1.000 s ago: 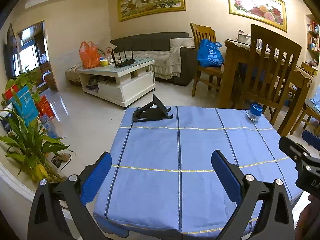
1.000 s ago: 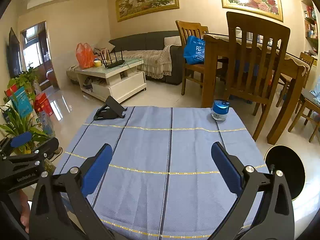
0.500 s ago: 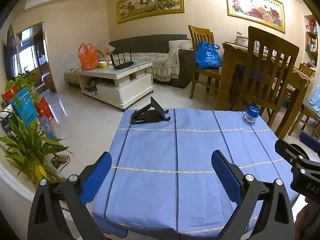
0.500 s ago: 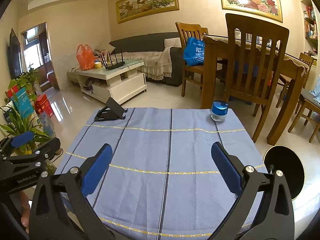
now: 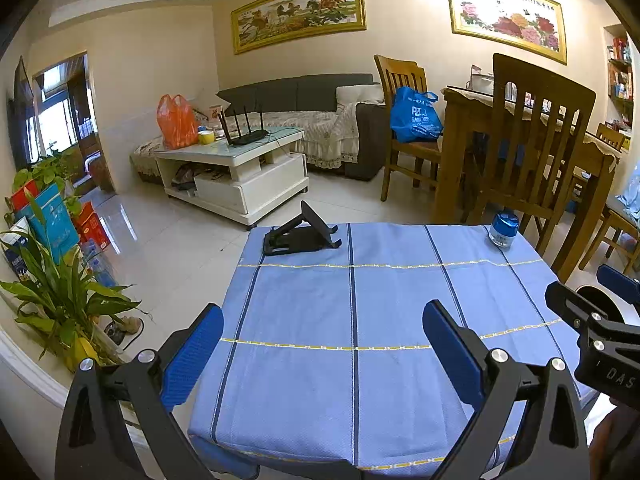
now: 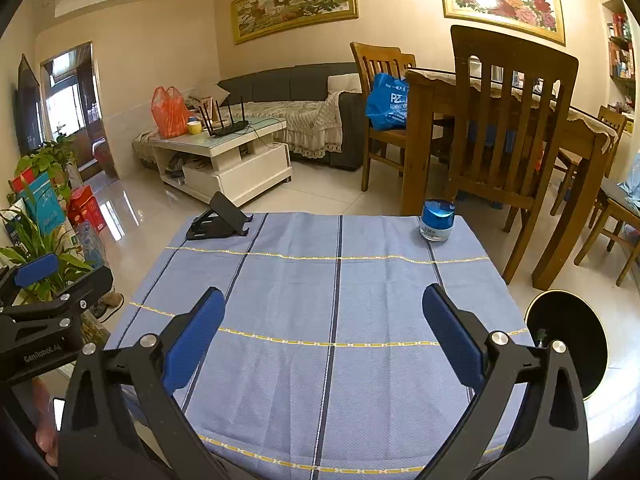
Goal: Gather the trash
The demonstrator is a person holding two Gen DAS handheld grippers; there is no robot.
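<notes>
Held both wide open and empty: left gripper (image 5: 322,354), right gripper (image 6: 324,336). Found no loose trash on the blue tablecloth (image 6: 336,304); likeliest candidate, the blue-capped jar (image 6: 437,220), stood upright at the far right corner, ahead of and nearer the right gripper

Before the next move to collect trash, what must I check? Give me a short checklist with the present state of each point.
1. Left claw open and holding nothing: ok.
2. Right claw open and holding nothing: ok.
3. Trash visible on the blue tablecloth: not ok; only a black phone stand and a blue-lidded jar stand there.
4. Trash bin: cannot tell; a round black thing beside the table may be one.
5. Claws apart from each other: ok.
</notes>
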